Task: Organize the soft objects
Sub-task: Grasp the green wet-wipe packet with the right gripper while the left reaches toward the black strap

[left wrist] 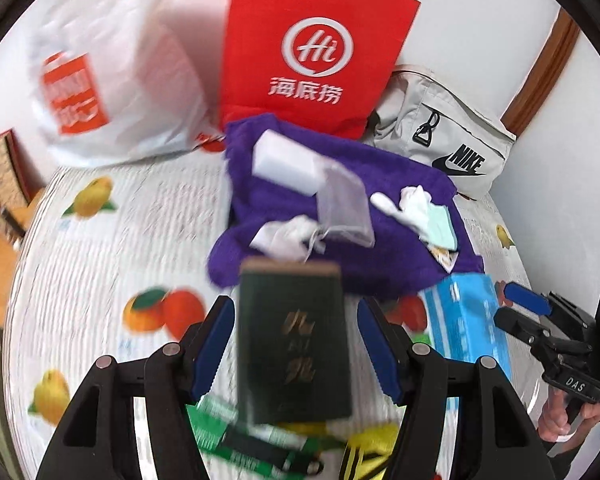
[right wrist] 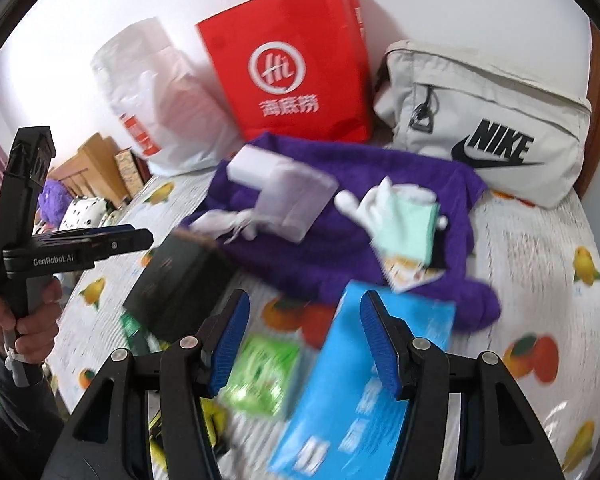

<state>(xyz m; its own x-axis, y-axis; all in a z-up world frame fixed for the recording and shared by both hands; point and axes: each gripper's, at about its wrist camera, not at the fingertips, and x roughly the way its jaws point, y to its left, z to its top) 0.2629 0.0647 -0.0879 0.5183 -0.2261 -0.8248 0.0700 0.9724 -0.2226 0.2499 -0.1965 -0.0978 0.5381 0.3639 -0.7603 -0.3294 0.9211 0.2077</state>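
A purple towel (left wrist: 340, 216) (right wrist: 340, 248) lies on the fruit-print sheet (left wrist: 100, 248) with a white block (left wrist: 284, 160), a white pouch (left wrist: 346, 204), white cloth bits (left wrist: 288, 236) and a mint cloth (left wrist: 440, 224) (right wrist: 408, 228) on it. My left gripper (left wrist: 296, 344) is open, its fingers either side of a dark green box (left wrist: 294, 344) without touching. My right gripper (right wrist: 304, 344) is open above a blue pack (right wrist: 360, 392) and a green packet (right wrist: 264, 372). The left gripper also shows in the right wrist view (right wrist: 140, 238).
A red paper bag (left wrist: 316, 48) (right wrist: 292, 60), a white plastic bag (left wrist: 112, 84) and a grey Nike bag (right wrist: 492, 128) stand against the back wall. Green and yellow items (left wrist: 260, 440) lie at the near edge. Boxes (right wrist: 96, 172) sit left of the bed.
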